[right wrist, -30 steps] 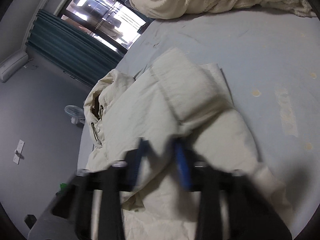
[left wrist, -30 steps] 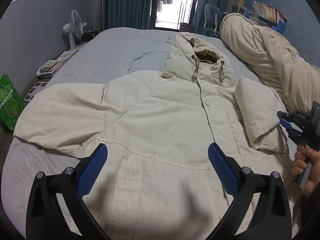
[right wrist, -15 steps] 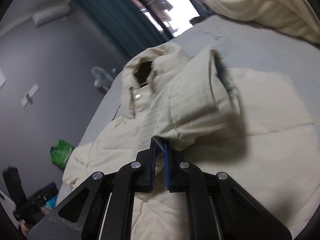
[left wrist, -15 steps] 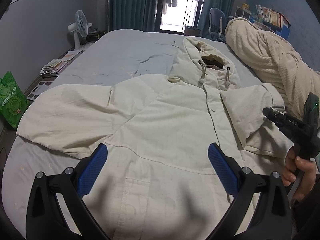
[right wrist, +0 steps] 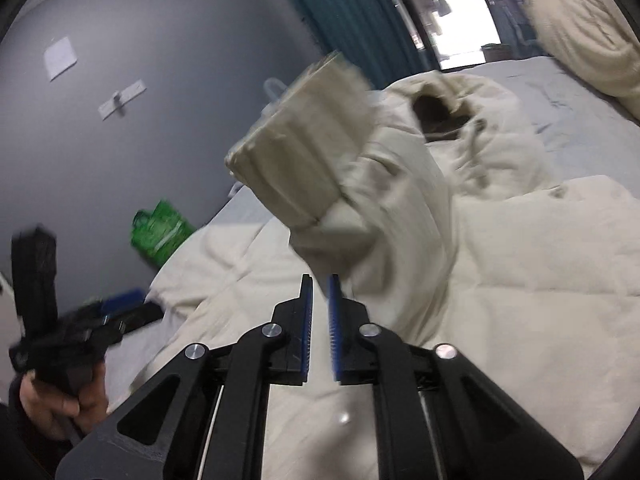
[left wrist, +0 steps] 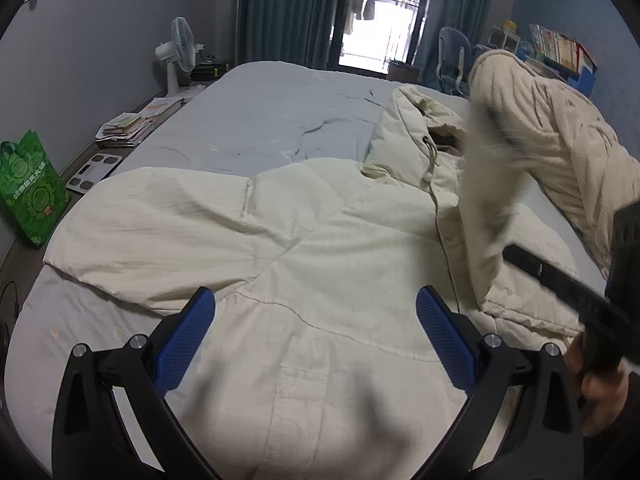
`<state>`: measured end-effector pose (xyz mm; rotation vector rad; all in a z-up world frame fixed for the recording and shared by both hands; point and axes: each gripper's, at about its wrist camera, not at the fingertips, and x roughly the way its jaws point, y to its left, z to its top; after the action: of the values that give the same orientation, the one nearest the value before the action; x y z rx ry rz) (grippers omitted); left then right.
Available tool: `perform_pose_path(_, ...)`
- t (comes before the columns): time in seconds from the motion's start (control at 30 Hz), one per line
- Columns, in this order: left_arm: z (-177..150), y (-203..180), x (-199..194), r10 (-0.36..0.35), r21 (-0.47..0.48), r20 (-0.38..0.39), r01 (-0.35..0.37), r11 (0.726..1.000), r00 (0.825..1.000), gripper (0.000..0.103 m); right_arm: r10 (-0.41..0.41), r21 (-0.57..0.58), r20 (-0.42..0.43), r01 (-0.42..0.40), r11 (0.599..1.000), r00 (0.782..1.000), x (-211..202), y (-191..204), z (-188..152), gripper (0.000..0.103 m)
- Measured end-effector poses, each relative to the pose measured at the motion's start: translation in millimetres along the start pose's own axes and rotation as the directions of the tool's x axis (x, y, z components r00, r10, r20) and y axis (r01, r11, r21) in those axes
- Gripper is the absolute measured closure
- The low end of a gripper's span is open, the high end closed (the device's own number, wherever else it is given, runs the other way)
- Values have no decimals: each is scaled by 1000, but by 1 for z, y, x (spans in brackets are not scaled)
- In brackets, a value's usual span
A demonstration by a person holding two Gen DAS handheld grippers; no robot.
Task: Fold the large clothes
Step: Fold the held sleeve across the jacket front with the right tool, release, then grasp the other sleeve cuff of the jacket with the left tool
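A cream hooded jacket point(left wrist: 304, 248) lies face up on the bed, hood toward the window. My left gripper point(left wrist: 314, 332) is open and empty, hovering over the jacket's lower front. My right gripper point(right wrist: 319, 312) has its jaws nearly together with a narrow gap, just below the jacket's right sleeve point(right wrist: 320, 160). I cannot tell if the pads touch the fabric. The sleeve stands up in the air, blurred, over the jacket's chest. It shows in the left wrist view point(left wrist: 484, 200) as a raised blurred band. The left sleeve point(left wrist: 152, 236) lies spread flat.
A cream blanket point(left wrist: 560, 132) is heaped on the bed's right side. The grey-blue sheet point(left wrist: 280, 108) lies beyond the jacket. A green bag point(left wrist: 30, 188), a scale, papers and a fan point(left wrist: 176, 56) stand by the left wall.
The right sleeve has risen from lying folded at the jacket's side to standing up over the chest. My right gripper swung left and its jaws parted slightly. My left gripper stayed open and shifted little.
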<state>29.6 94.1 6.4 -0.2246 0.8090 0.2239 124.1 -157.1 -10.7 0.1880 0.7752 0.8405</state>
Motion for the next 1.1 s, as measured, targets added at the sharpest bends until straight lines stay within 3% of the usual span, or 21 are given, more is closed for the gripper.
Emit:
perform_pose_path(0.17,0,0,2,5,-1,-9,-5,1000,1000,8,-66,9,-41,66,998,997,-4,-13,-5,86)
perform_pose_path(0.47,5,-9,20,11,42,-45,-9,999,999,8,-230,44,-74,234,971,970,-35,-48,-11,41)
perform_pose_path(0.53,9,-7,25,24,47,-47,-21,999,999,8,-263,37,-69,266,963,962,-47,-57,-11,39)
perform_pose_path(0.63,19,-2,34,43,57,-43,-40,998,998,8,-315,47,-53,318,947,948,-66,-69,-13,23)
perform_pose_path(0.77,32,-2,54,0,91,-27,2,996,1000,8,-374,137,-59,379,915,925,-89,-95,-16,11)
perform_pose_path(0.87,37,-7,73,1,147,-11,1,989,1000,8,-389,223,-72,395,891,919,-100,-114,-18,11)
perform_pose_path(0.93,39,-9,88,5,159,-30,0,987,1000,8,-373,301,-55,372,878,926,-110,-128,-19,10)
perform_pose_path(1.1,38,-14,118,-56,145,-93,70,987,994,12,-374,369,-47,364,855,926,-114,-141,-20,10)
